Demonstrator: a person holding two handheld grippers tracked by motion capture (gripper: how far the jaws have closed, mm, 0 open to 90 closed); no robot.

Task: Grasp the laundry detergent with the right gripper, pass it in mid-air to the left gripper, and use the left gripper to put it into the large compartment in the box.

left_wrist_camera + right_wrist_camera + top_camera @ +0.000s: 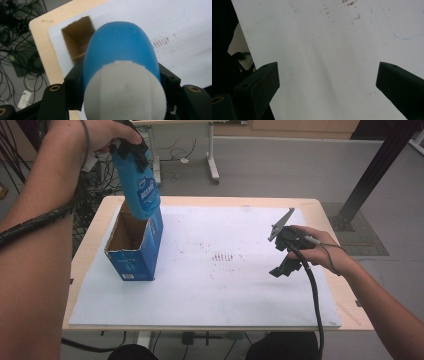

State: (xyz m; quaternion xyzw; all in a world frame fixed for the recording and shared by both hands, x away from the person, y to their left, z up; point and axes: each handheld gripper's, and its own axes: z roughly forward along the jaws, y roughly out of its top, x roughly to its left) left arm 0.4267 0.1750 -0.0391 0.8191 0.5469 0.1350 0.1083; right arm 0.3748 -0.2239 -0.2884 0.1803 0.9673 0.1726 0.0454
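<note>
gripping a blue bottle (pixel 140 182) over the open box (pixel 134 251), left tongs (pixel 120 82); right tongs (pixel 327 82) released

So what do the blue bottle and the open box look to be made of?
Blue bottle: apparently plastic, smooth with a slight sheen, moulded white cap end.
Box: printed cardboard, judging by the raw brown inside, blue outer faces and folded flaps.

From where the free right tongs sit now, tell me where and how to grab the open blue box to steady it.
Grip the top edge of the blue box's near right wall, coming from the right and above. The box stands upright with its top open, so that thin cardboard rim fits between the open right tongs. The far end is taken: the left tongs hold the blue bottle over it.
</note>
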